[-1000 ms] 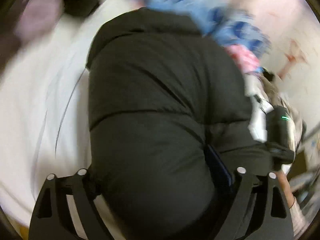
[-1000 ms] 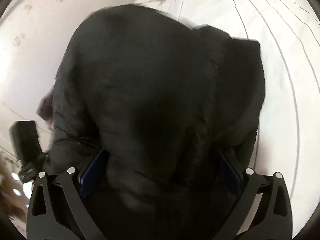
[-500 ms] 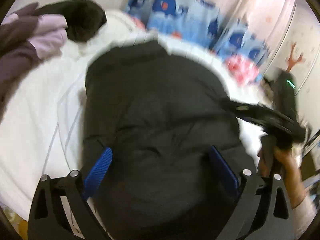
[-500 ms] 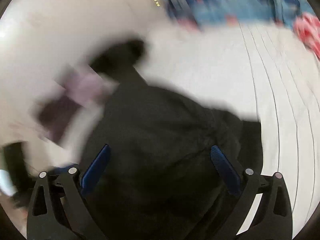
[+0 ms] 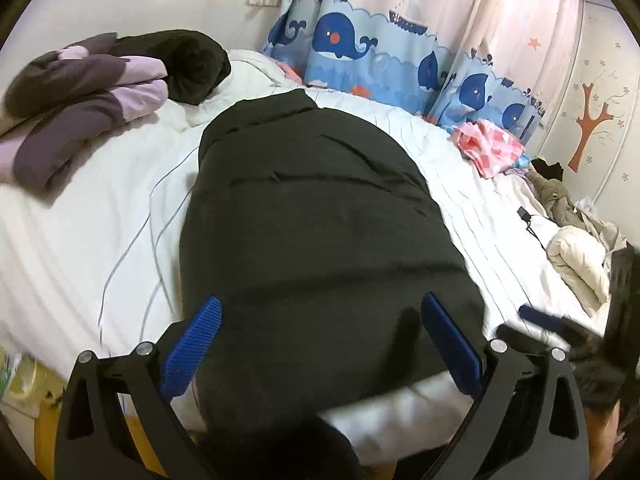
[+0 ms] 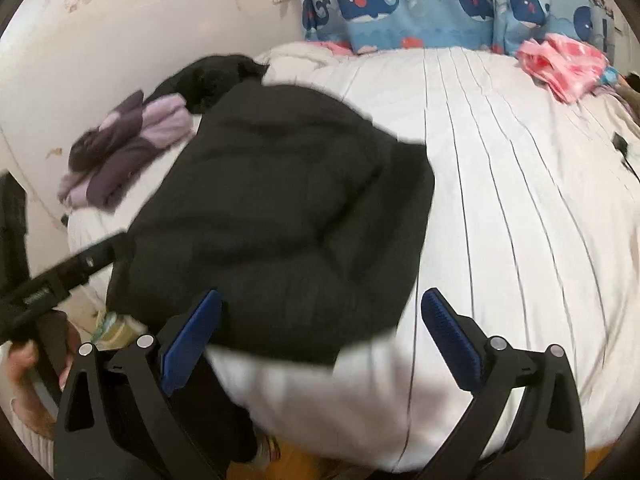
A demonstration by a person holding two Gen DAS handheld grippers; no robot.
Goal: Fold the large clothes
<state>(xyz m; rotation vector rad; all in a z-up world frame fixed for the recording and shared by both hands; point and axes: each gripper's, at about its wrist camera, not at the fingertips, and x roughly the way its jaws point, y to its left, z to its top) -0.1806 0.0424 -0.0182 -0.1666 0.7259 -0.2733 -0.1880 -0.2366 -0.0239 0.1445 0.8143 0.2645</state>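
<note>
In the left wrist view, the black padded jacket point(image 5: 316, 240) is seen lying flat on the white bed point(image 5: 100, 240), folded into a long narrow bundle that runs from the near edge toward the whale curtain point(image 5: 380, 52). Its near end hangs a little over the bed edge. The left gripper point(image 5: 320, 344) is held above this near end with its jaws spread wide; nothing is pinched between the blue pads point(image 5: 192, 344), so the jacket is released. The jaws have just been opening a little further. It is judged that the gripper is kept clear so that the fold is not disturbed. A purple garment point(image 5: 80, 100) is placed apart at the far left corner, probably as a finished pile.

In the right wrist view, the same jacket point(image 6: 272, 208) is found on the left part of the bed point(image 6: 520, 200), near the purple garment point(image 6: 124, 148). The right gripper point(image 6: 320, 344) is also held wide apart and empty, over the edge of the bed just beside the jacket's near corner. The other gripper point(image 6: 60, 280) is seen at the left, held in a hand point(image 6: 24, 380).
</note>
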